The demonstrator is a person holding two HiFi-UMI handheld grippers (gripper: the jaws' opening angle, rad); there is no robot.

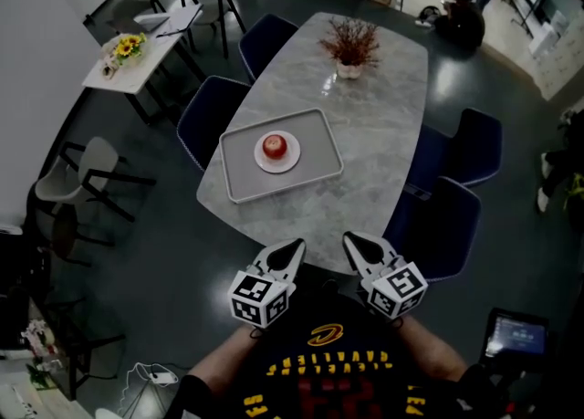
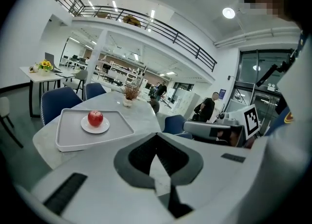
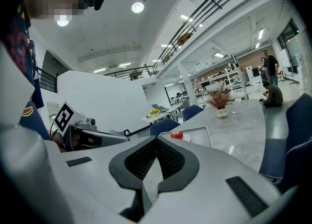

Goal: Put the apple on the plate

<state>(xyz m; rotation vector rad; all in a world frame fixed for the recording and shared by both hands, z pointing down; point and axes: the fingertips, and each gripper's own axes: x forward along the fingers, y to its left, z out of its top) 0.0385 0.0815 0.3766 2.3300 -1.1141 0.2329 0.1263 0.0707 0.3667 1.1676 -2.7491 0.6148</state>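
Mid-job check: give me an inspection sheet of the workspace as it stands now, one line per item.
Surface: grey marble table, bearing a tray and a plant.
Job's things: apple sits on the white plate, which lies in the tray.
Clutter: potted dried plant at the far end, apart from the tray.
Grippers: left claw and right claw both shut, empty, short of the table's near edge.
Cables: white cable off the table, lower left of the head view.
Surroundings: blue chairs around the table; side table with yellow flowers; people far off.
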